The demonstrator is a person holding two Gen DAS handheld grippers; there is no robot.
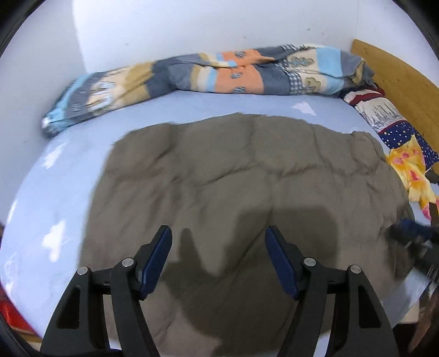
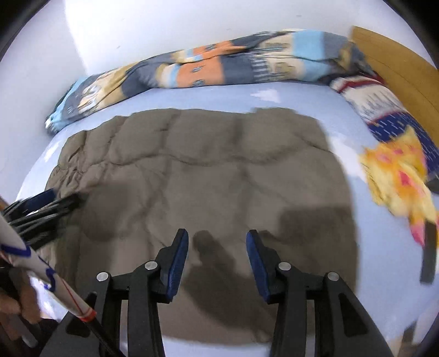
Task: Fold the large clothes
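Grey-brown quilted padded garment (image 1: 241, 192) lying spread flat on light-blue bed sheet (image 1: 55, 197), centre of bed; left tongs (image 1: 218, 241) hovering above its near edge, standing spread, pinching nothing; right tongs (image 2: 217, 243) likewise hovering over garment, standing apart, empty; multicoloured patchwork duvet (image 1: 208, 74) lying bunched along white wall (image 1: 192, 24); yellow-pink cloth (image 2: 397, 175) resting at right; wooden headboard (image 1: 397, 85) standing beyond.

Matt quilted cloth garment (image 1: 233, 175)
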